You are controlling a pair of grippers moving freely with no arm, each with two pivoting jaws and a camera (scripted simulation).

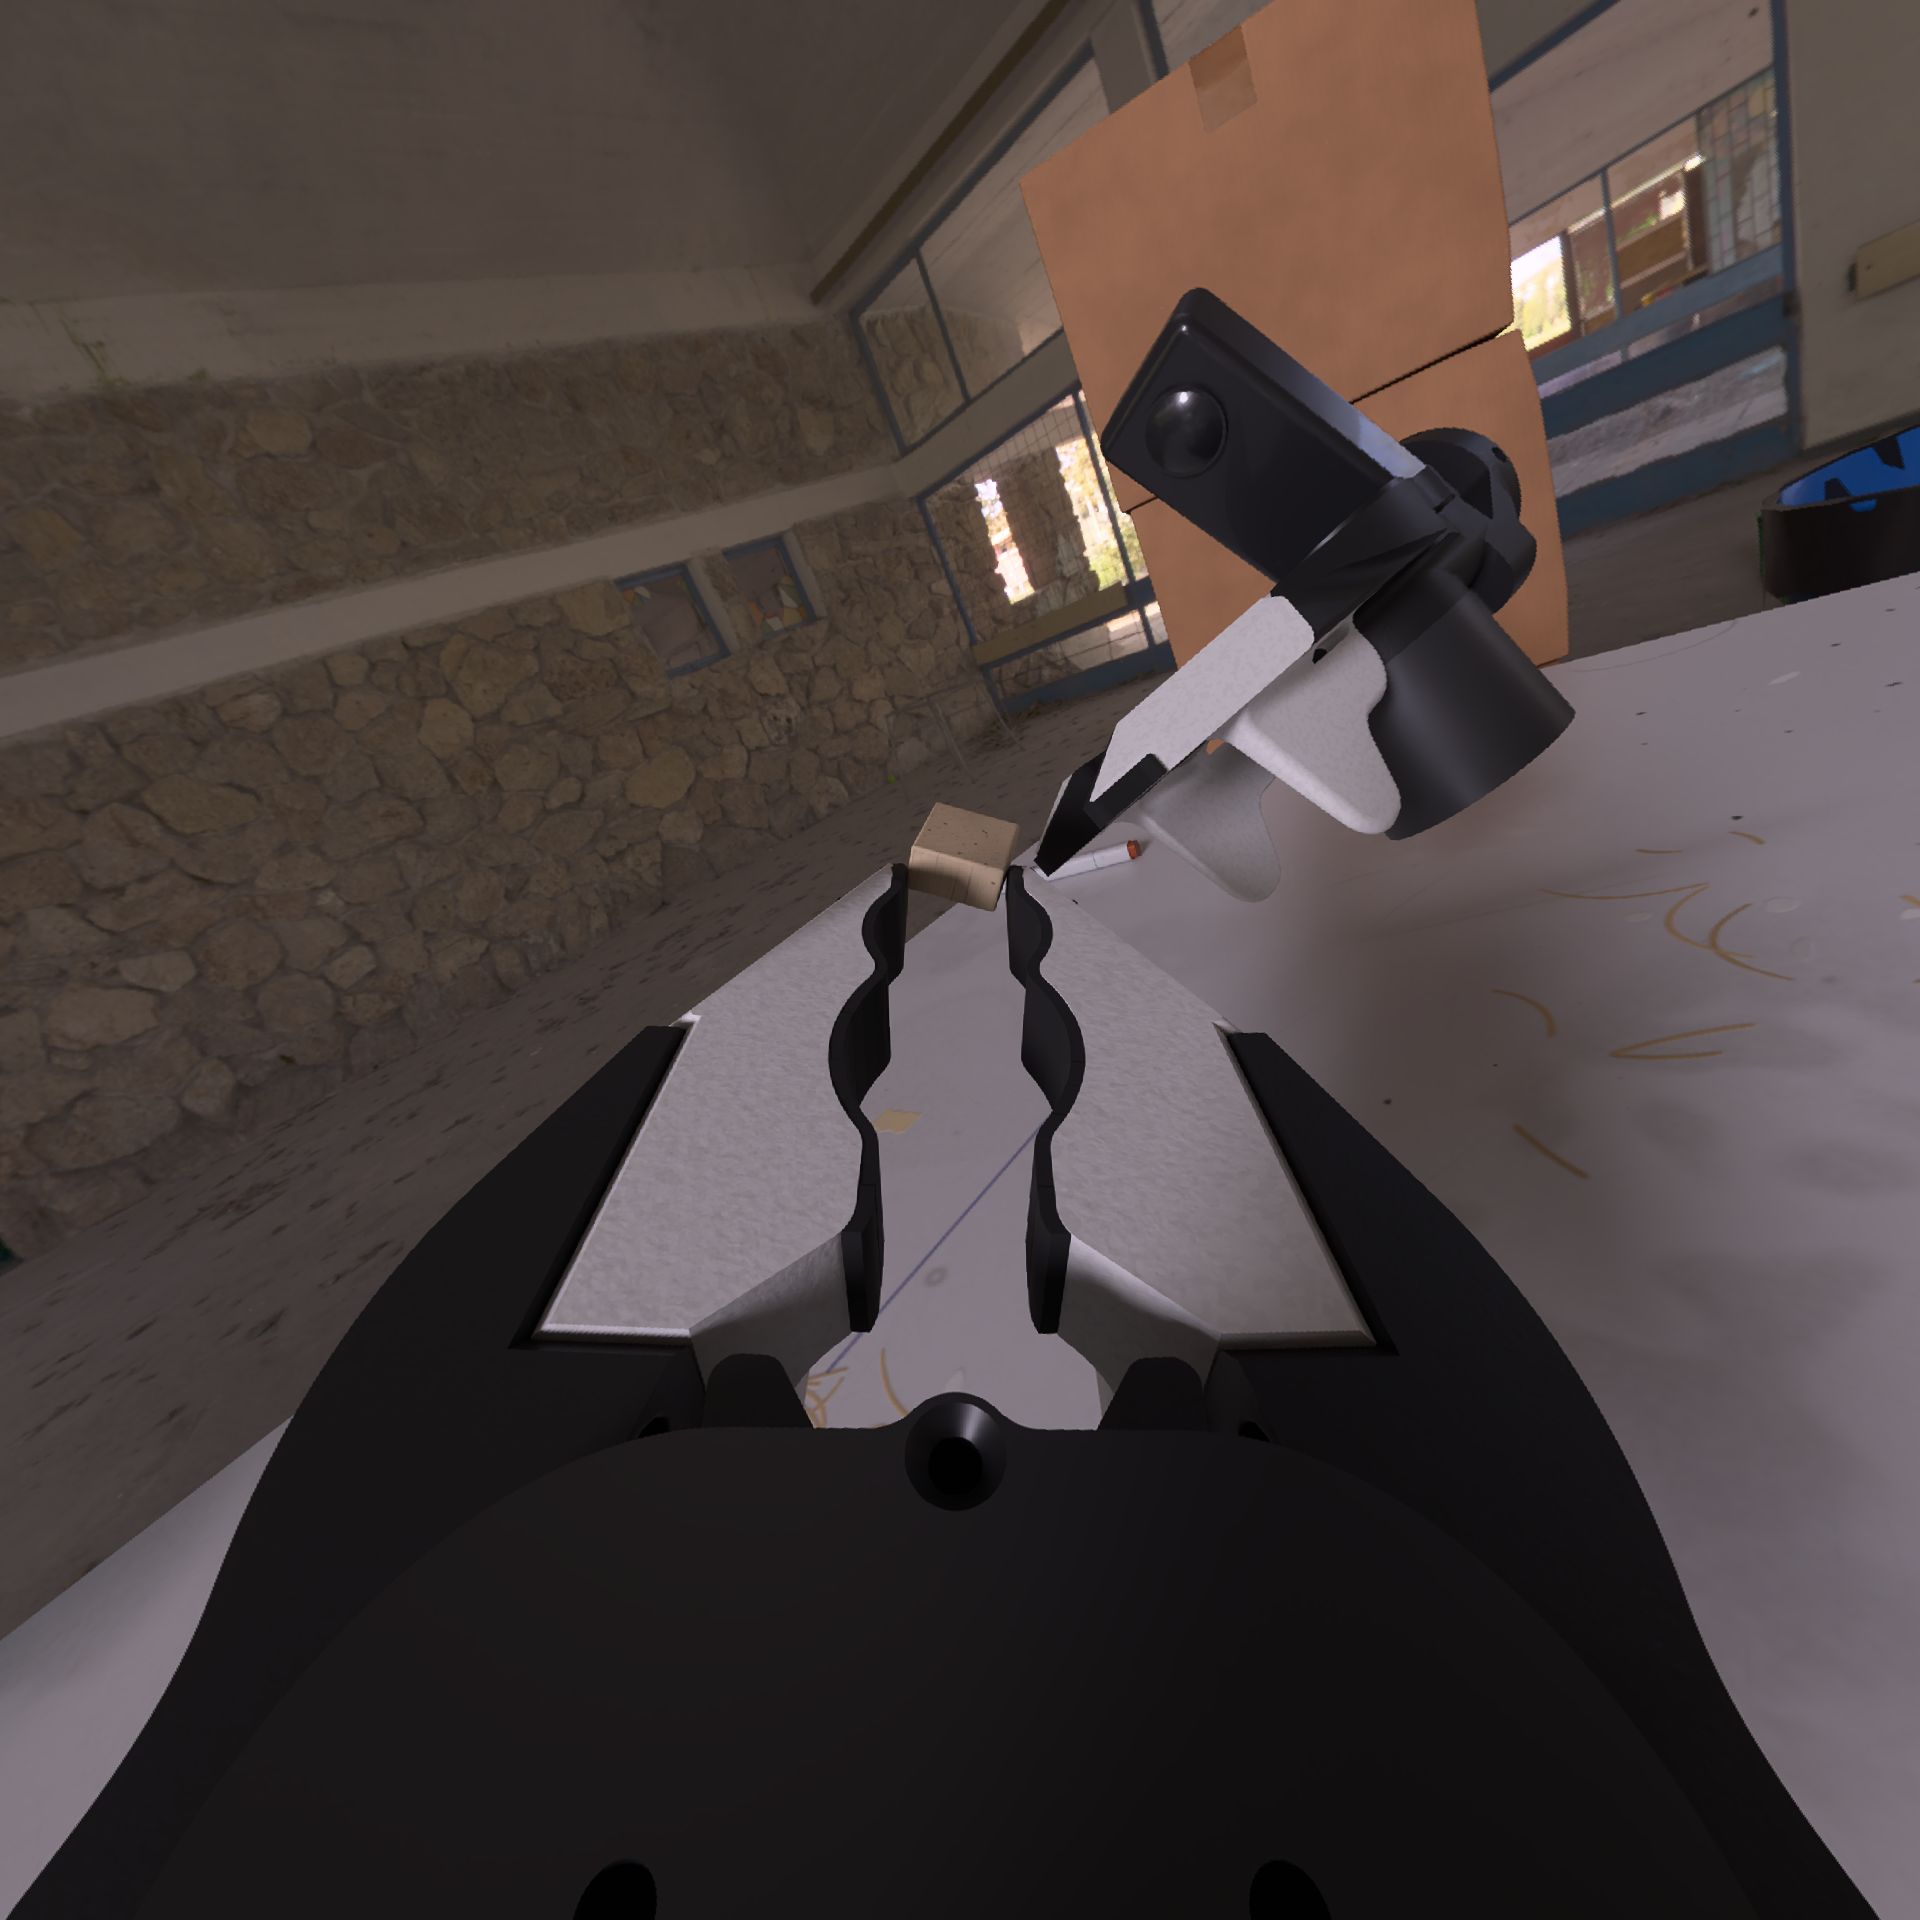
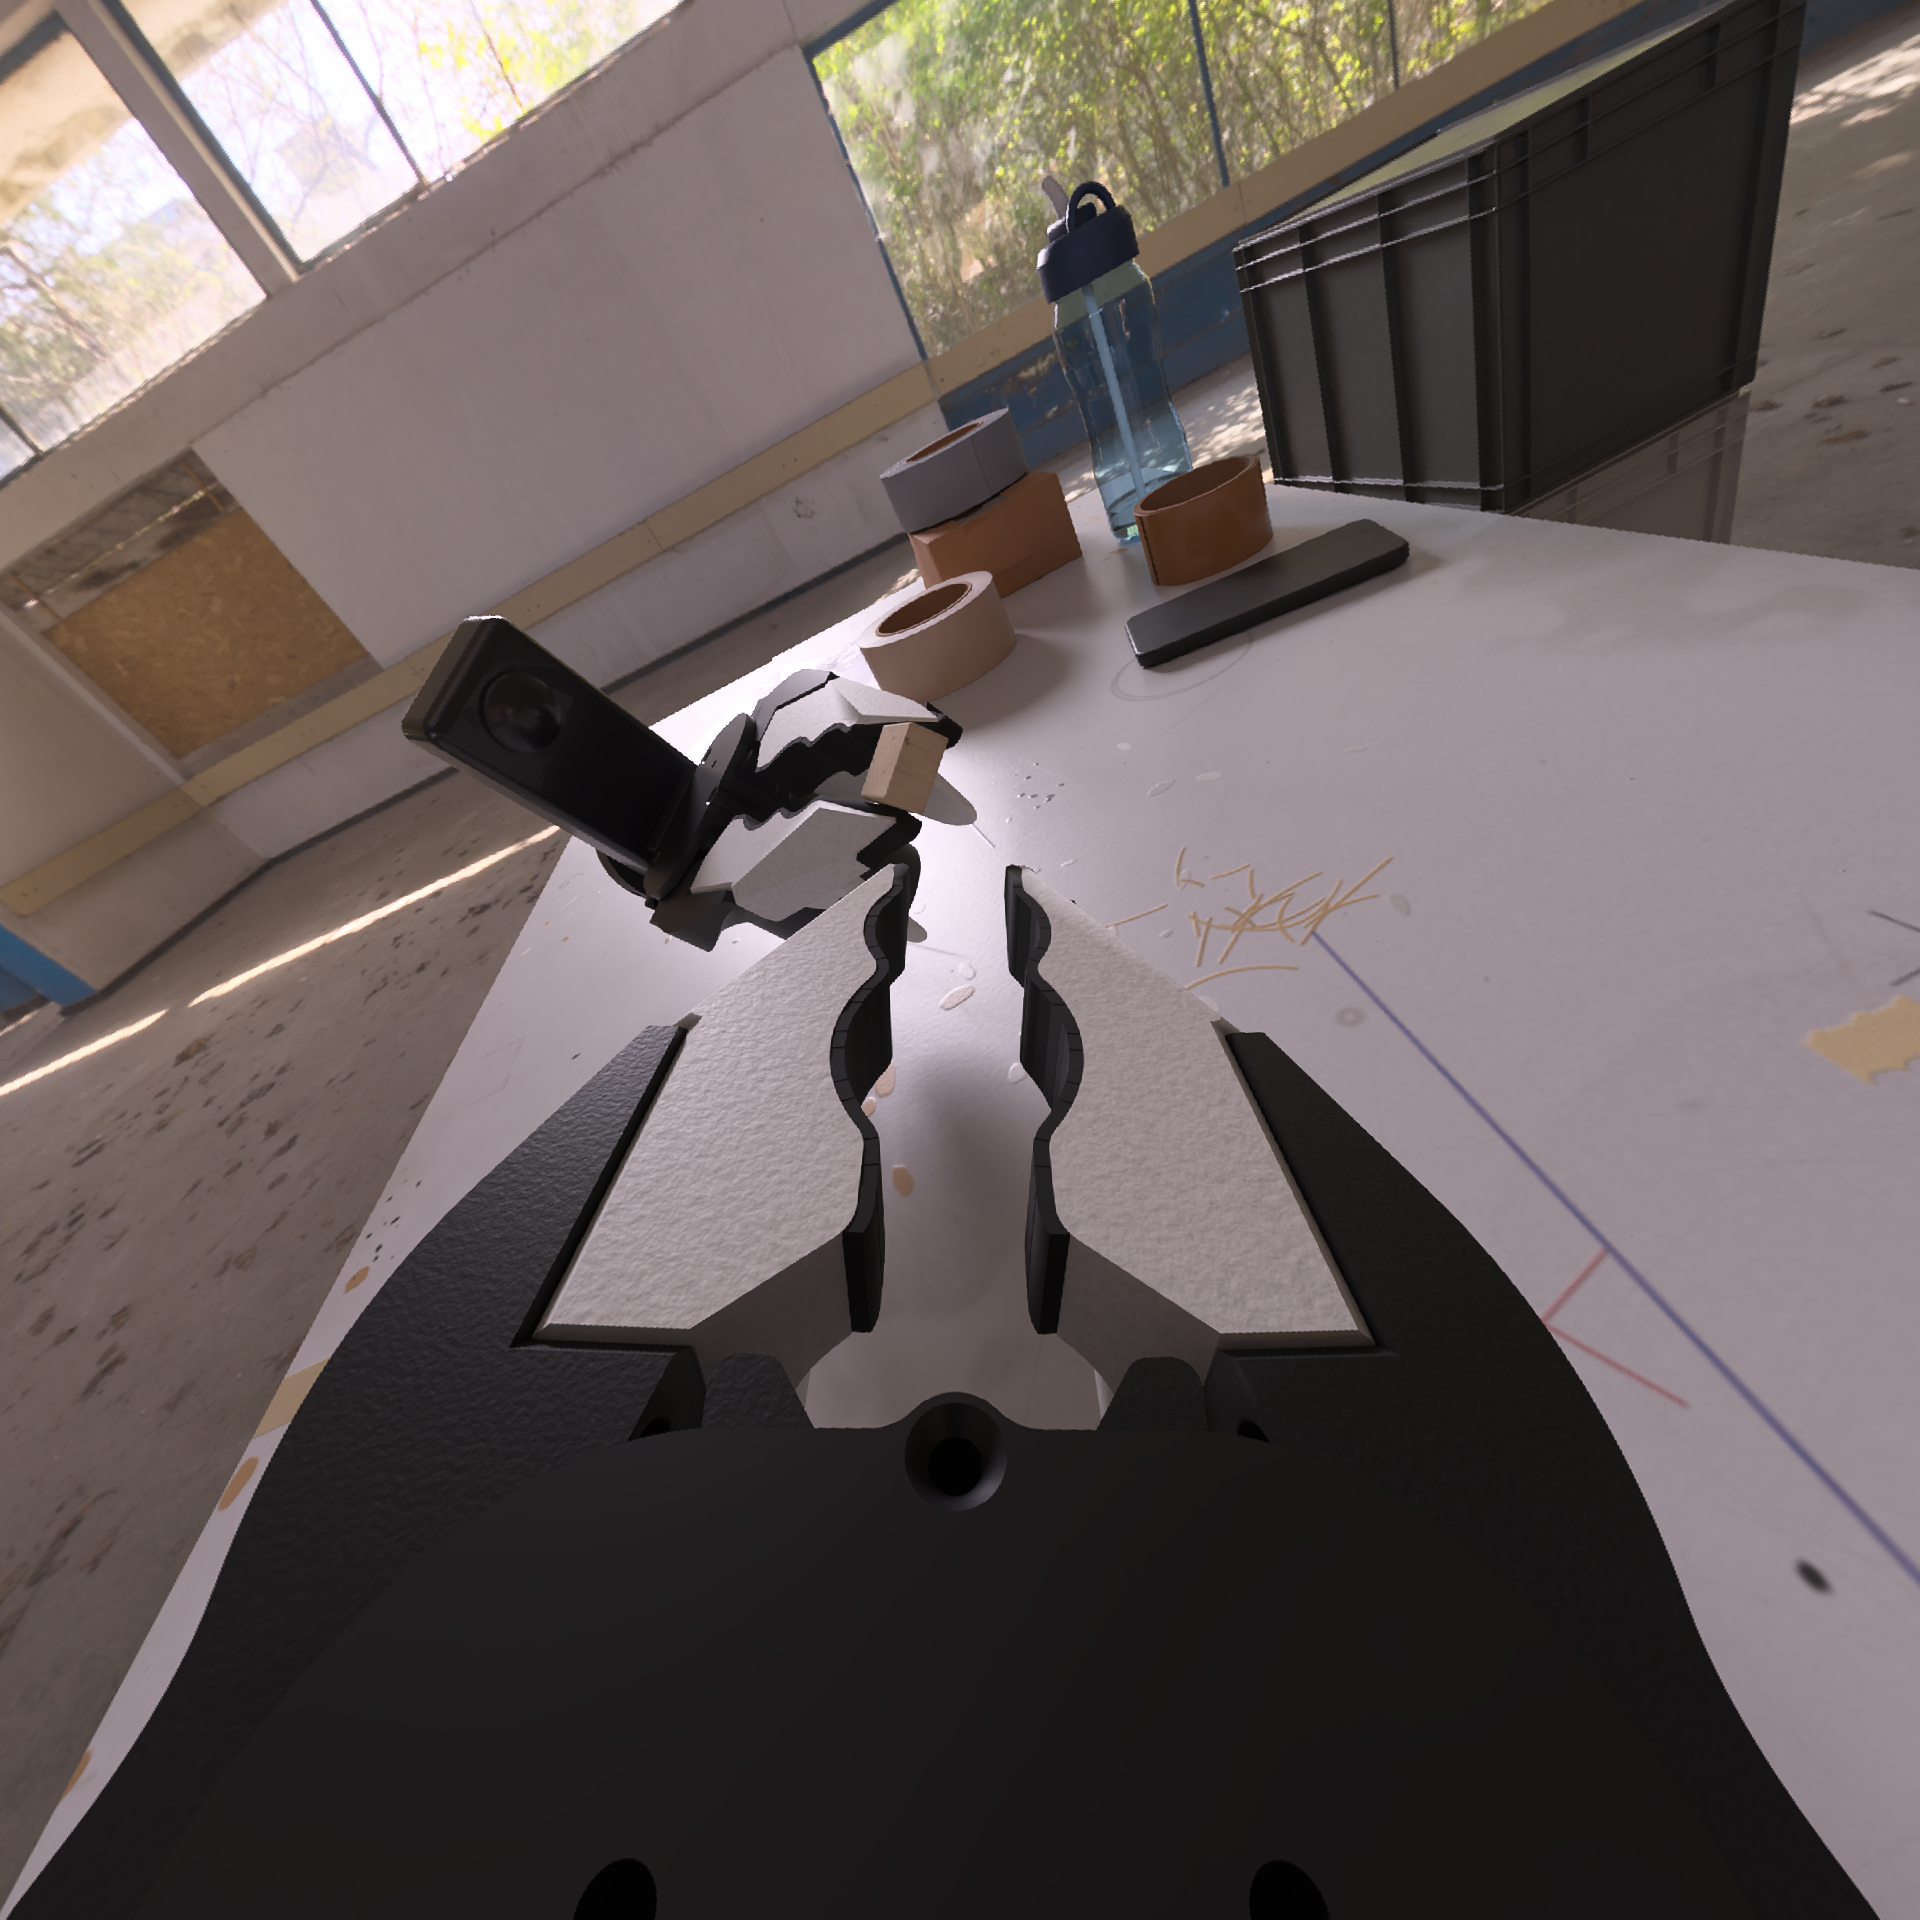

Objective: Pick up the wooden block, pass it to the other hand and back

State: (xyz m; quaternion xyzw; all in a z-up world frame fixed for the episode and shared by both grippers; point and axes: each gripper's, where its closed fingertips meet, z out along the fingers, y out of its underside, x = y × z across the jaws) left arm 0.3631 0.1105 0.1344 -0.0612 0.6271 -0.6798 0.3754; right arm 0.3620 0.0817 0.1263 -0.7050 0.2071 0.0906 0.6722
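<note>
While my left hand-held gripper (image 1: pixel 954 883) pinches the wooden block (image 1: pixel 964 860) above the surface (image 1: pixel 1558 1195), my right hand-held gripper (image 2: pixel 956 883) hangs spread, empty.

Pale tan block (image 1: pixel 963 865), faint specks on top. Both claws black with white, grainy fingers (image 2: pixel 727 1132). White desk (image 2: pixel 1455 831) with tan scratch marks and a thin blue line. At one o'clock a clear blue bottle (image 2: pixel 1122 364), navy cap; dark grey crate (image 2: pixel 1507 312); brown box (image 1: pixel 1278 312).
</note>
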